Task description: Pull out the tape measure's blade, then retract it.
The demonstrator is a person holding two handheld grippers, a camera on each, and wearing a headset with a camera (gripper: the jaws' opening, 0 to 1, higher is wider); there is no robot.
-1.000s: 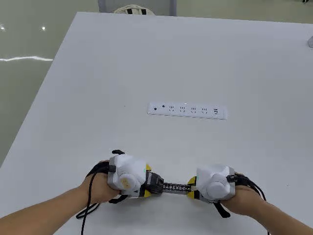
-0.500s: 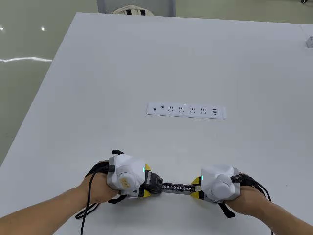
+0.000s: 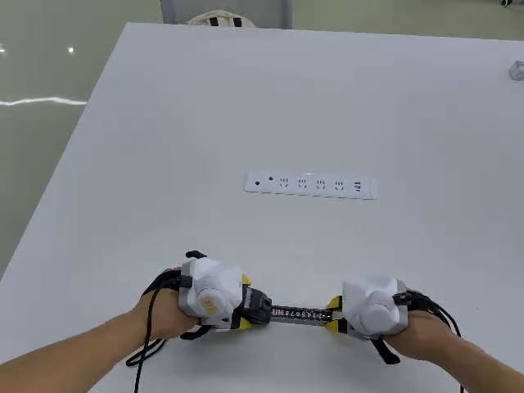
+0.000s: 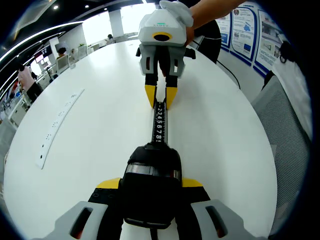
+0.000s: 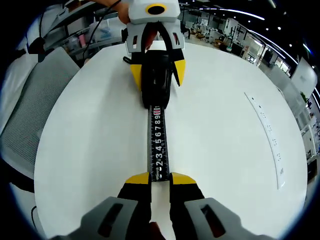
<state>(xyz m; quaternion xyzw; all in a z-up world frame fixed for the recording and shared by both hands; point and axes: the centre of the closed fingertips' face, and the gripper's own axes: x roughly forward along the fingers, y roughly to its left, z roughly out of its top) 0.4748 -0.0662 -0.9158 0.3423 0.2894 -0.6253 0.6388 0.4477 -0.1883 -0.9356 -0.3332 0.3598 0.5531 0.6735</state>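
Rightward by a little has gone the right gripper (image 3: pixel 332 314) since a second ago, away from the left gripper (image 3: pixel 247 304), so more of the dark blade (image 3: pixel 299 313) with white numerals shows between them (the left one has kept its place). Both grippers sit over the white table (image 3: pixel 164 123), on the person's side of the long white power strip (image 3: pixel 311 185) and well apart from it. The black tape measure case (image 3: pixel 259 307) lies opposite the strip's left end, the right gripper opposite its right end. Seen in the left gripper view, the left gripper (image 4: pixel 150 182) has its yellow-tipped jaws closed against both sides of the case (image 4: pixel 150 175), and the blade (image 4: pixel 159 125) runs straight ahead to the right gripper (image 4: pixel 160 97). Seen in the right gripper view, the right gripper (image 5: pixel 160 179) has its jaws nearly together, pinching the blade's (image 5: pixel 158 145) free end. From there the numerals run from 2 to 9 up to the case (image 5: pixel 156 75), held in the left gripper (image 5: pixel 157 72).
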